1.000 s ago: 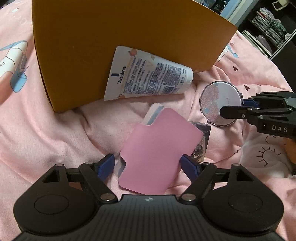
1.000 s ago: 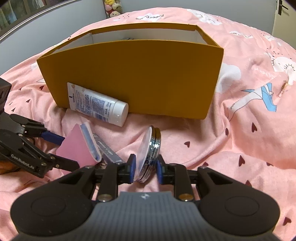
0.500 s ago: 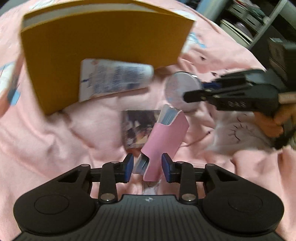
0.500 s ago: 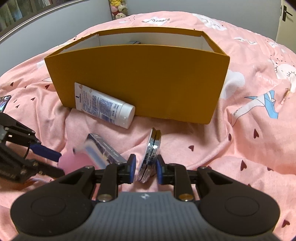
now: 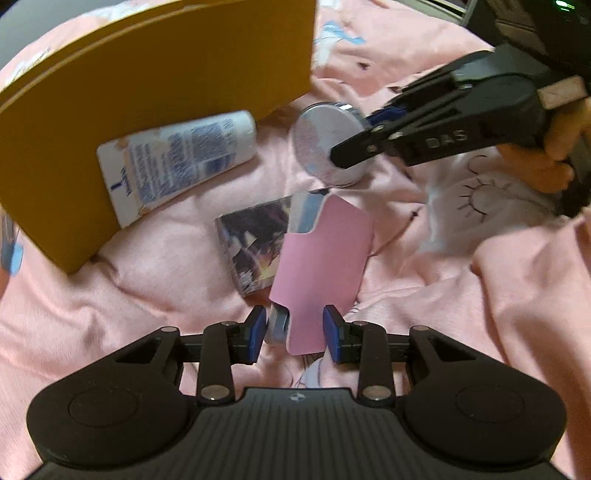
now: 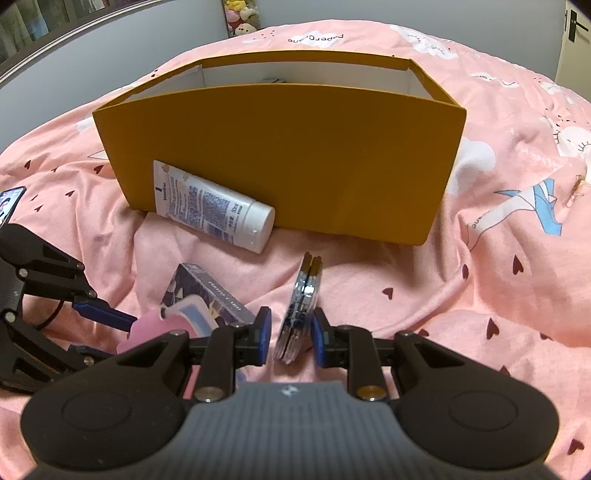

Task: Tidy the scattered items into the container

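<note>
Surface: a bed under a rumpled pink sheet (image 6: 461,295) printed with hearts, clouds and birds. A grey wall (image 6: 110,55) is seen top left of the right view, plush toys (image 6: 240,18) top centre, a door (image 6: 576,37) top right. The orange box (image 6: 280,155) sits mid-frame, the lotion tube (image 6: 210,206) leaning against its front, a dark carton (image 5: 251,243) below. Left gripper (image 5: 294,330) fingers are clamped on the pink pouch (image 5: 321,266); right gripper (image 6: 290,334) fingers are narrowed on the round compact (image 6: 301,306), held on edge.
</note>
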`<control>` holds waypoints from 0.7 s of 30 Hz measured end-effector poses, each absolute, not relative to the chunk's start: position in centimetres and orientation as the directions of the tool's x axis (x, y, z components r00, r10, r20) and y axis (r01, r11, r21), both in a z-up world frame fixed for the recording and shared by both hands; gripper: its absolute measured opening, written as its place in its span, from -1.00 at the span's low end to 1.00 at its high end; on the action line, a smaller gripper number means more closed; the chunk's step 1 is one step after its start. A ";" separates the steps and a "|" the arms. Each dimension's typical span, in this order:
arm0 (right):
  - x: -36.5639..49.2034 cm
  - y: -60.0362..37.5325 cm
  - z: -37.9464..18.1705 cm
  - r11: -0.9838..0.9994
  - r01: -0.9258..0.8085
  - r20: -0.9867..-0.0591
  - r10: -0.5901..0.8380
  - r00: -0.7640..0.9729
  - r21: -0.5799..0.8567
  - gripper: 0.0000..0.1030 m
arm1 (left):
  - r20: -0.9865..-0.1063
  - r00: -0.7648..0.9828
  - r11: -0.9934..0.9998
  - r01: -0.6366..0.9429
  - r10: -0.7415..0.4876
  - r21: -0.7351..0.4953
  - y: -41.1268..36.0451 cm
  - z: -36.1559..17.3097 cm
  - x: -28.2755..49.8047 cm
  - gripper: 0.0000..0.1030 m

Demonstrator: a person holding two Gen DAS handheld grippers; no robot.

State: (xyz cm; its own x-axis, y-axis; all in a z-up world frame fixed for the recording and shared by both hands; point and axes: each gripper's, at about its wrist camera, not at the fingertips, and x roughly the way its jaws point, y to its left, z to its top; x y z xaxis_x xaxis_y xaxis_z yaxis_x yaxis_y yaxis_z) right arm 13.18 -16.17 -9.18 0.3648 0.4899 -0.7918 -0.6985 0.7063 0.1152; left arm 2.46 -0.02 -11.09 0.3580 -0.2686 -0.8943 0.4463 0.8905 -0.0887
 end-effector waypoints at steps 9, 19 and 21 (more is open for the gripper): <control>13.2 -16.1 -9.3 0.705 -0.700 -0.794 0.487 0.365 0.111 -0.49 | -0.895 0.349 0.805 0.593 -0.279 -0.020 -1.6 -10.2 1.8 -0.36; 13.0 -15.9 -9.4 0.702 -0.704 -0.796 0.485 0.363 0.106 -0.49 | -0.915 0.309 0.667 0.742 -0.260 0.061 -4.1 -10.0 1.9 -0.43; 12.9 -15.8 -9.4 0.701 -0.705 -0.796 0.484 0.363 0.105 -0.49 | -0.914 0.306 0.669 0.741 -0.266 0.054 -4.2 -10.0 2.1 -0.45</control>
